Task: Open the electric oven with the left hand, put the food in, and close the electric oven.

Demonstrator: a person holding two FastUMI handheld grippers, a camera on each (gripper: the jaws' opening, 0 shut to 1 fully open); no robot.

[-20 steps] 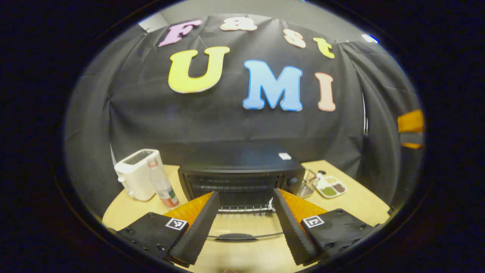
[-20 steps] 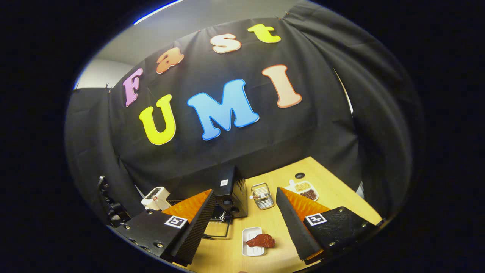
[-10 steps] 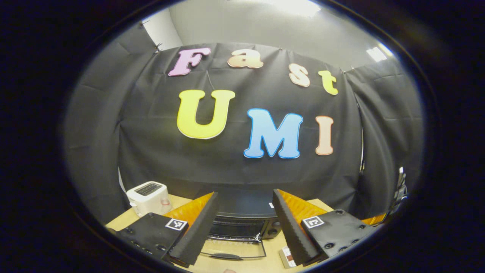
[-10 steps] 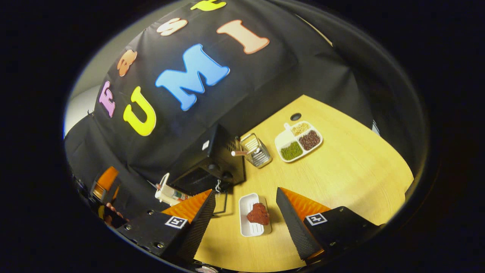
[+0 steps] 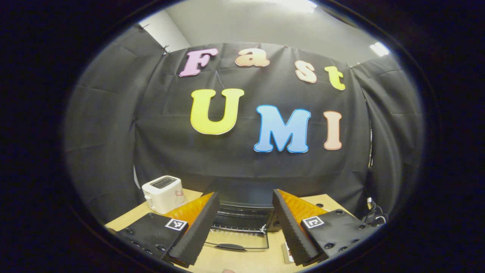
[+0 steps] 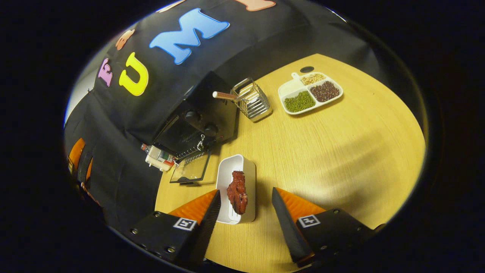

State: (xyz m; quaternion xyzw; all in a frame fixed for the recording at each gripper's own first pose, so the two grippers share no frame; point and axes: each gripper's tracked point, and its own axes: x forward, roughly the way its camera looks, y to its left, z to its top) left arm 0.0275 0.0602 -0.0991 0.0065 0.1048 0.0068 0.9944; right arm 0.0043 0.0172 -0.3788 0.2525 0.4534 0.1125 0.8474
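**Already open: the oven door is down, the food is still on its dish**

So the first step looks done. In the right gripper view the electric oven (image 6: 197, 121) sits toward the table's back edge with its glass door (image 6: 190, 170) swung down flat, handle toward the front edge. The left gripper view shows the same oven (image 5: 242, 218) with the dropped door (image 5: 237, 242) lying in front of it on the table (image 5: 242, 261).

The left gripper (image 5: 244, 227) hangs above the front of the table, its jaws spread wide with nothing between them, well back from the door handle.

What is left, by my reading, is the loading and the closing. The food (image 6: 237, 191), a dark red piece of meat, lies on a white rectangular dish (image 6: 235, 170) just beside the open door, nearer the front edge of the table (image 6: 341, 151). The right gripper (image 6: 242, 216) is poised over the near end of that dish, jaws apart on either side of it, not yet touching meat or dish as far as I can tell.

Off to the back stand a wire basket (image 6: 252, 100) beside the oven and a divided tray of beans (image 6: 310, 92); a white toaster (image 5: 163, 188) sits at the oven's other side.
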